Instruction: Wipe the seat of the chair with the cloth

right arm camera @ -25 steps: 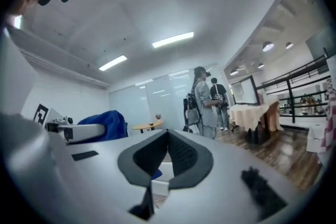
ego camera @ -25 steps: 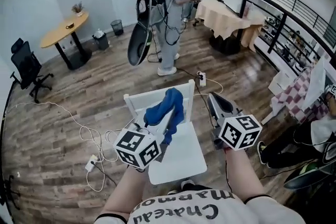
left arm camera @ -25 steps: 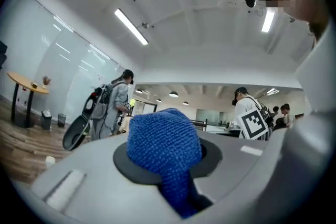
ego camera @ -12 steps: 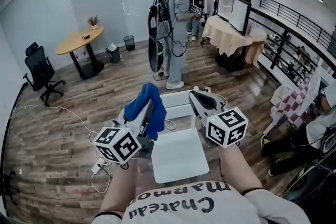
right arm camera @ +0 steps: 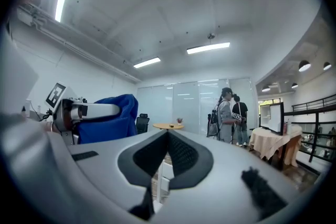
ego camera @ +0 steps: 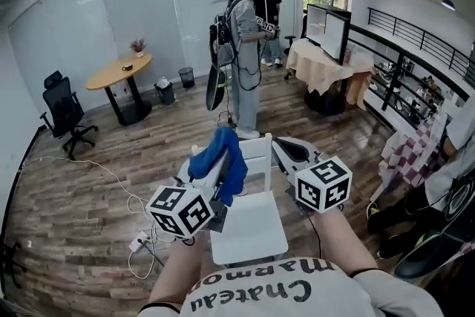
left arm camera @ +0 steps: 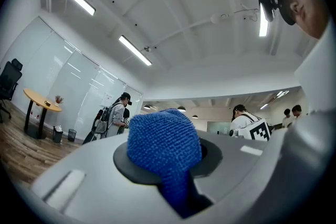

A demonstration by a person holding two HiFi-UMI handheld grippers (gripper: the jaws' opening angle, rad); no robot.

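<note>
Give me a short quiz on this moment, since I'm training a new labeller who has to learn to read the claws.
1. True or false: the blue cloth lies flat on the chair seat.
2. What does the right claw hold? A: a corner of the cloth. B: nothing. C: a cable.
3. Fill the gap: the cloth is gripped by the ___ claw.

Key:
1. False. It is held up, off the seat.
2. B. Its pads meet at the tips with nothing between them.
3. Left. The left claw is closed on the cloth.
</note>
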